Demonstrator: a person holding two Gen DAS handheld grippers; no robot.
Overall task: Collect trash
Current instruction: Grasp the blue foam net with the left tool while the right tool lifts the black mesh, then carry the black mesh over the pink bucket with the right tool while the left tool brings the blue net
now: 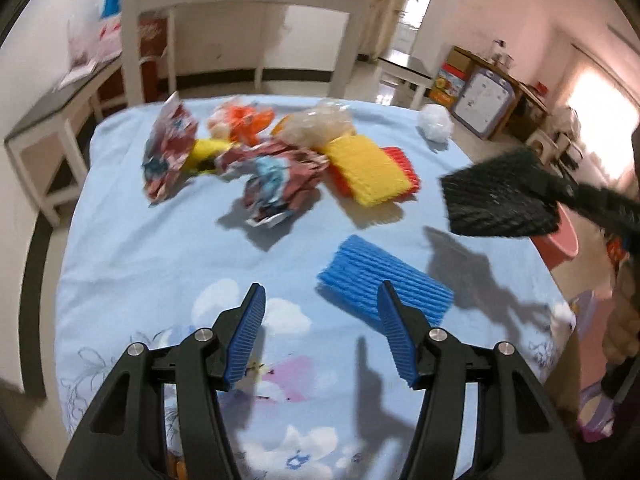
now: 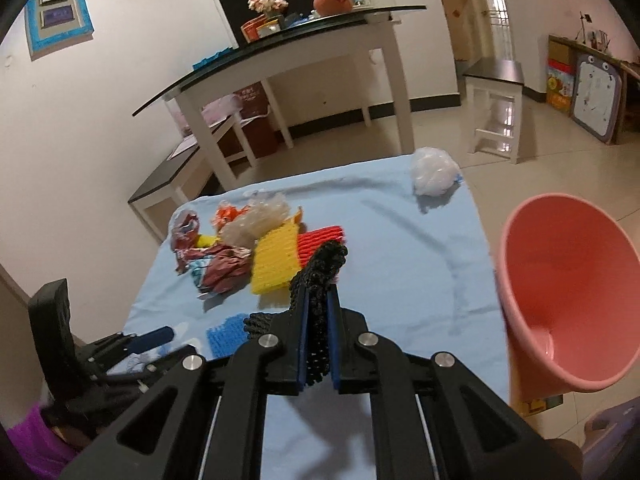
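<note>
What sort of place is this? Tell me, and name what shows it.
Probably a room in a home: a table spread with a light-blue printed cloth, a glass-topped white side table bearing flowers and ornaments, tiled floor, and a child's drawing board against the wall.

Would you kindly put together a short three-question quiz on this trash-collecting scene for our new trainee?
1. True or false: the right gripper is shut on the black foam net.
2. Which item lies nearest the open left gripper? A) white plastic ball B) blue foam net C) yellow foam net
3. Fill in: beside the blue cloth-covered table, on its right in the right wrist view, stands a ____ bucket.

Key
1. True: its pads press the net from both sides.
2. B: it lies just ahead of the right-hand fingertip in the left wrist view.
3. Pink.
</note>
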